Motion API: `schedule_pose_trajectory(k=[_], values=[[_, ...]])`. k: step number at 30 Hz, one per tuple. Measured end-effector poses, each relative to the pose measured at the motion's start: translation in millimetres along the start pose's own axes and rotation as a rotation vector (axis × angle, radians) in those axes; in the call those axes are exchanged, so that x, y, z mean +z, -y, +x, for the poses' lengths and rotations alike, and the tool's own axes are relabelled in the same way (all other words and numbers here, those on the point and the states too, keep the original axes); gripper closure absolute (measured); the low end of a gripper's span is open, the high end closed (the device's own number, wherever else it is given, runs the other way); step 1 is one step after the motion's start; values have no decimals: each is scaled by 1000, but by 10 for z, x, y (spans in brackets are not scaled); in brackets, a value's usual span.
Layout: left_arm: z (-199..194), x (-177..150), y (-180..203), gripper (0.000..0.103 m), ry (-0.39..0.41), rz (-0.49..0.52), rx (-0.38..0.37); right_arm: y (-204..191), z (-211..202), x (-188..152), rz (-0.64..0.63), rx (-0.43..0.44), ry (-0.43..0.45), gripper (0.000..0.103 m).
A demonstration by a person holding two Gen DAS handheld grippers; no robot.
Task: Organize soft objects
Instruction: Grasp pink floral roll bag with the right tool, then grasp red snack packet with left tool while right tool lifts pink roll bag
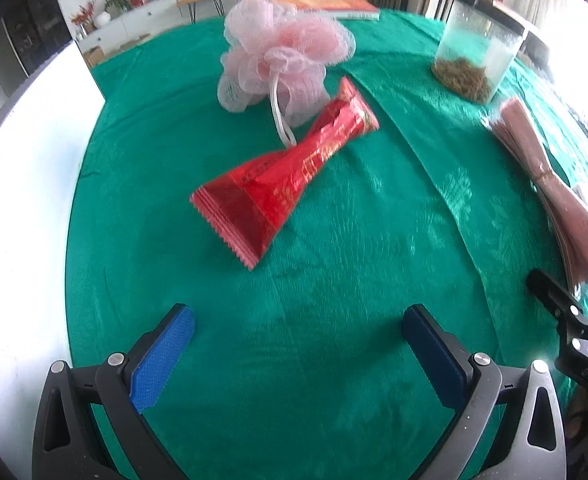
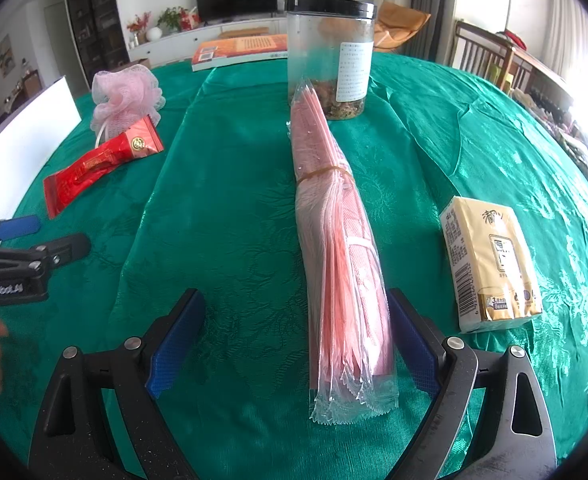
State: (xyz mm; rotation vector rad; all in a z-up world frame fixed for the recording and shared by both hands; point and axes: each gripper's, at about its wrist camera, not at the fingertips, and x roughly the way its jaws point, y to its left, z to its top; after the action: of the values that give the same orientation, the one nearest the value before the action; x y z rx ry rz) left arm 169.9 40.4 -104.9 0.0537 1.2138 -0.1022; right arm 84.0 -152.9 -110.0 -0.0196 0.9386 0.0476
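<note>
A white board stands at the far left edge of the bench, which is covered in green cloth. Next to it sits a pink mesh bath puff, its white cord loop trailing toward a red foil packet that lies flat just in front of it, one end touching the puff. The left tongs hover over bare cloth short of the packet, their blue pads wide apart with nothing between them. Further right, a long bundle of pink sachets bound by a rubber band lies lengthwise on the cloth, its far tip reaching a clear jar with a black lid and dried contents. The right tongs are spread wide around the bundle's near end; the right pad is just beside it, the left pad well clear. At the far right lies a yellow tissue pack, apart from the bundle. Behind, an orange book rests near the bench's far edge.
</note>
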Motion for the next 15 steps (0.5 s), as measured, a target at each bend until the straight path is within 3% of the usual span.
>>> schedule_pose_trajectory(k=[3,5,10,15], values=[[-306,167,7,0,87,40,-35,1,1,-1,0,0,0,11],[-397,346,56,0,128,91,1,2,0,0,0,1,0,11],[-13,713,170,0,63,180,73,-10,22,-4,14,12,11,12],[92,772,193,21,80,218,48,60,-187,61,74,34,136,12]])
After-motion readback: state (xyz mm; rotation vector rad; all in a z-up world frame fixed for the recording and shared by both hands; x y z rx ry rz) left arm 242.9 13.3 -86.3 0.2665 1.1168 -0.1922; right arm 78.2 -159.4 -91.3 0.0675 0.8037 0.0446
